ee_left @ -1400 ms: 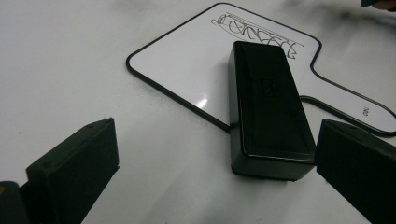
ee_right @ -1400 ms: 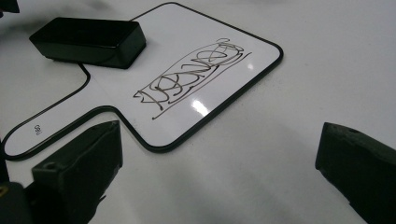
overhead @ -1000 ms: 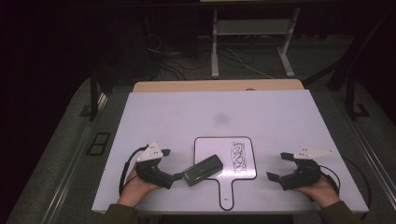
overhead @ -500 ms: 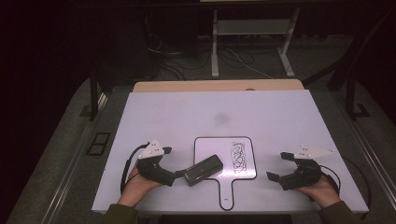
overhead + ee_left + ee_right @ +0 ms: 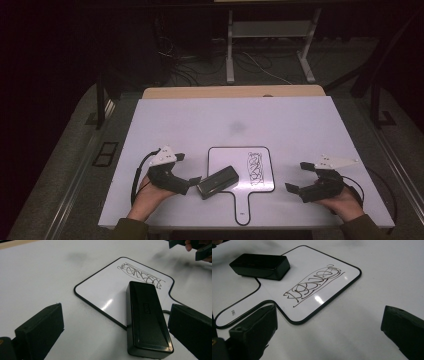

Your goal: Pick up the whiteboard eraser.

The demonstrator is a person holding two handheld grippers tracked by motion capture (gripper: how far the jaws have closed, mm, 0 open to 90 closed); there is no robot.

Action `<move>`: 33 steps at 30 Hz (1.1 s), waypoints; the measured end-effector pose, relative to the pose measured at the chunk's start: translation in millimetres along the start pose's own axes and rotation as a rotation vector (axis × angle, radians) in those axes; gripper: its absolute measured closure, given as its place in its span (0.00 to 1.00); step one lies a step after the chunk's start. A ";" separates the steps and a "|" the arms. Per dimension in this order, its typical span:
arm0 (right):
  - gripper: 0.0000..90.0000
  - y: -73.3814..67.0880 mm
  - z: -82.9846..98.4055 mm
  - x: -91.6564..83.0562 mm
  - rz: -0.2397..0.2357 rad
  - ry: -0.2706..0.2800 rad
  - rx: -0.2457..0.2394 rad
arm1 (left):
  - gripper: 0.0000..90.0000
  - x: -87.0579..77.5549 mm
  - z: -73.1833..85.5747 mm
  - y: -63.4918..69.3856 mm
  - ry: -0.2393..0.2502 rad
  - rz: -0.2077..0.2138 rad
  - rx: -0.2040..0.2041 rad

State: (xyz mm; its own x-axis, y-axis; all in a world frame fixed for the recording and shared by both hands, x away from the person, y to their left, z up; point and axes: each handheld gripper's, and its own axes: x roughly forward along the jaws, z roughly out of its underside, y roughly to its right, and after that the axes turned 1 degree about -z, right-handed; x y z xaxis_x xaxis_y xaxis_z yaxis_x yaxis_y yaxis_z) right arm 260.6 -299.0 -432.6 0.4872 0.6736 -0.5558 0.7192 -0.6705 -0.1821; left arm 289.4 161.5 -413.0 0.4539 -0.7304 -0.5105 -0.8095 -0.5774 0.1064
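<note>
A black eraser (image 5: 217,181) lies slantwise over the lower left corner of a small paddle-shaped whiteboard (image 5: 225,160) that carries a black scribble (image 5: 255,167). My left gripper (image 5: 186,169) is open just left of the eraser. In the left gripper view the eraser (image 5: 146,320) lies between the jaws, closer to the right one, with my left gripper (image 5: 116,315) touching nothing. My right gripper (image 5: 296,176) stands open to the right of the board. In the right gripper view it (image 5: 329,320) faces the scribble (image 5: 314,285) and the eraser (image 5: 259,265) beyond.
Everything rests on a large white tabletop (image 5: 280,125). A wooden strip (image 5: 230,91) runs along its far edge. Beyond it are a metal stand (image 5: 270,45) and cables on a dark floor. The whiteboard's handle (image 5: 241,207) points toward the near table edge.
My left gripper has edged slightly toward the eraser. The right gripper, the eraser and the whiteboard have stayed put.
</note>
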 end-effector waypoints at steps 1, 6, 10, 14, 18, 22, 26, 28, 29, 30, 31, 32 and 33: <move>0.00 0.0 0.2 0.0 -0.001 -0.001 0.000 | 0.00 0.9 -0.8 0.4 0.004 0.000 -0.006; 0.00 -0.3 1.2 0.7 -0.001 -0.004 0.002 | 0.00 4.7 -6.5 2.8 -0.008 0.004 0.013; 0.00 -0.3 0.9 0.0 -0.002 -0.001 0.004 | 0.00 8.6 -11.6 4.2 -0.008 0.013 0.017; 0.00 0.1 1.1 -0.8 -0.003 0.002 0.007 | 0.00 12.1 -16.2 5.9 -0.005 0.025 0.019; 0.00 0.8 1.2 -0.6 -0.003 0.000 0.007 | 0.00 16.7 -20.4 7.2 -0.012 0.038 0.027; 0.00 0.8 1.3 -0.9 -0.004 0.001 0.010 | 0.00 23.3 -25.8 9.4 -0.012 0.049 0.035; 0.00 0.9 1.3 -1.0 -0.004 0.002 0.012 | 0.00 30.0 -32.1 12.9 -0.010 0.063 0.045; 0.00 1.0 1.3 -1.2 -0.004 0.003 0.013 | 0.00 33.6 -34.9 14.6 -0.011 0.067 0.049; 0.00 1.0 1.3 -1.2 -0.004 0.003 0.013 | 0.00 35.6 -36.0 15.9 -0.008 0.068 0.049; 0.00 1.0 1.3 -1.3 -0.005 0.002 0.012 | 0.00 37.5 -36.9 17.1 -0.007 0.070 0.049; 0.00 1.0 1.3 -1.3 -0.005 0.002 0.012 | 0.00 39.2 -37.8 18.2 -0.008 0.071 0.053; 0.00 1.1 1.3 -1.3 -0.005 0.003 0.012 | 0.00 41.2 -38.7 20.0 -0.007 0.073 0.055; 0.00 1.1 1.3 -1.3 -0.005 0.003 0.012 | 0.00 42.1 -39.1 21.1 -0.007 0.072 0.057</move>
State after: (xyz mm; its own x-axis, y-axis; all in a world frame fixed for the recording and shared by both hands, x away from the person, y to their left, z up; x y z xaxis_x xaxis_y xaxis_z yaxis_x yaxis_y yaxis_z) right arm 260.1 -301.0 -433.2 0.4847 0.6781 -0.5525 0.7160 -0.6704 -0.1947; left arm 306.0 104.3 -398.9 0.3910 -0.7669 -0.5089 -0.8602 -0.5012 0.0944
